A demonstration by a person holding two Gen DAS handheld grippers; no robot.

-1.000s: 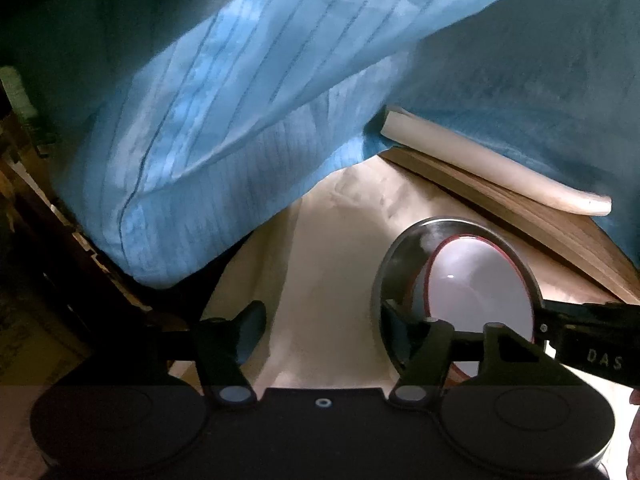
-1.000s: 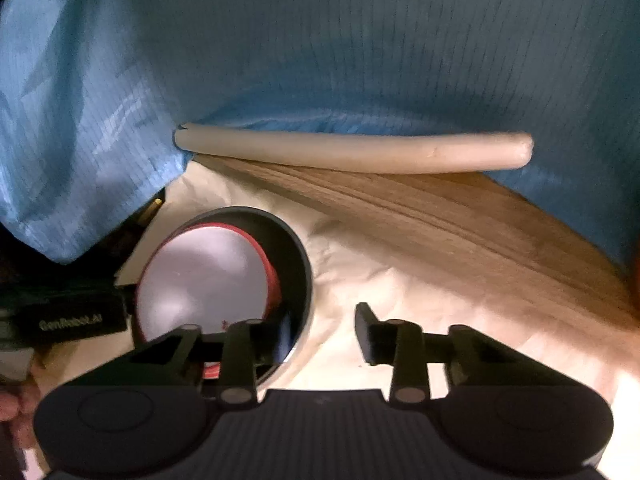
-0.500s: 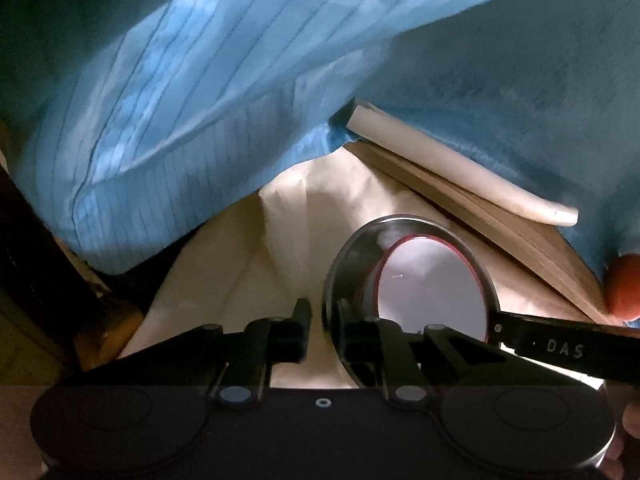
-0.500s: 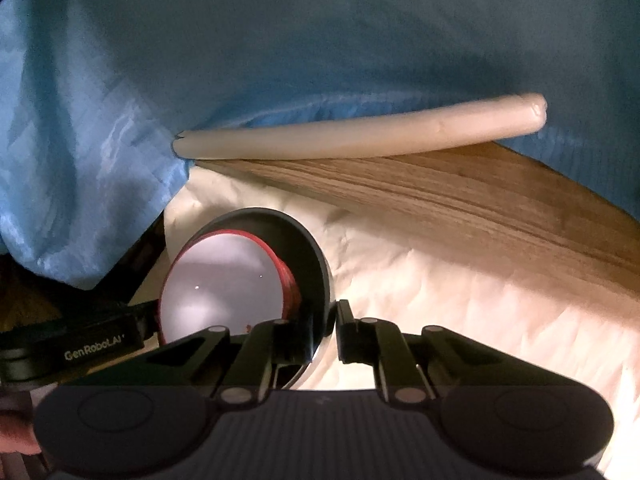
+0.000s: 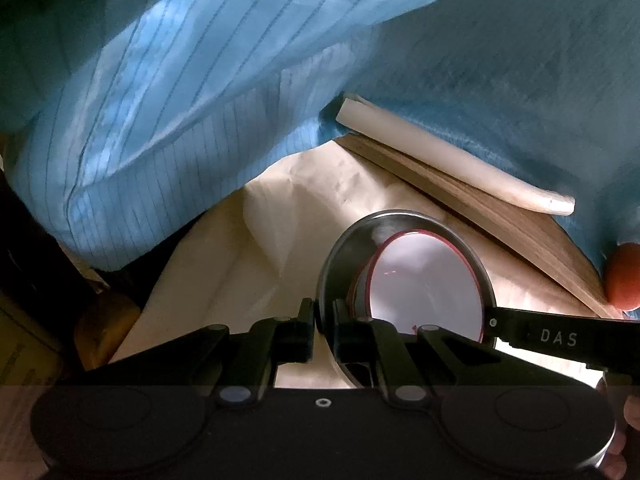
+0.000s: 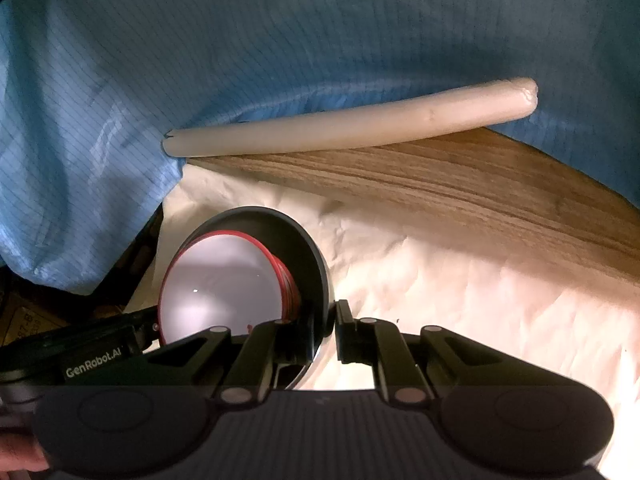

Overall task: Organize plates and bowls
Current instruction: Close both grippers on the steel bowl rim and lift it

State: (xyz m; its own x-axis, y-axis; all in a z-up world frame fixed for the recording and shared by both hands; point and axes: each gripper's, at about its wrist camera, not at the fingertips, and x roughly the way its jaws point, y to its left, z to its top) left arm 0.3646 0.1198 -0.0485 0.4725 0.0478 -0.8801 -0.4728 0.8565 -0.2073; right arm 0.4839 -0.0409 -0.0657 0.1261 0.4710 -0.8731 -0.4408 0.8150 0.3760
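A steel bowl (image 5: 352, 240) holds a red-rimmed bowl with a white inside (image 5: 428, 280). My left gripper (image 5: 324, 332) is shut on the steel bowl's left rim. My right gripper (image 6: 330, 330) is shut on the same steel bowl (image 6: 304, 240) at its right rim, and the red-rimmed bowl (image 6: 220, 288) sits inside it. Both grippers hold the stack over cream paper (image 6: 460, 288). Each gripper's body shows at the edge of the other's view.
A blue striped garment (image 6: 280, 40) fills the back of both views. A white foam strip (image 6: 360, 124) lies along the wooden table edge (image 6: 460, 184). An orange round object (image 5: 624, 276) sits at the right edge of the left wrist view.
Both grippers went from open beside the steel bowl to shut on its opposite rims. The bowl stack has shifted slightly in view.
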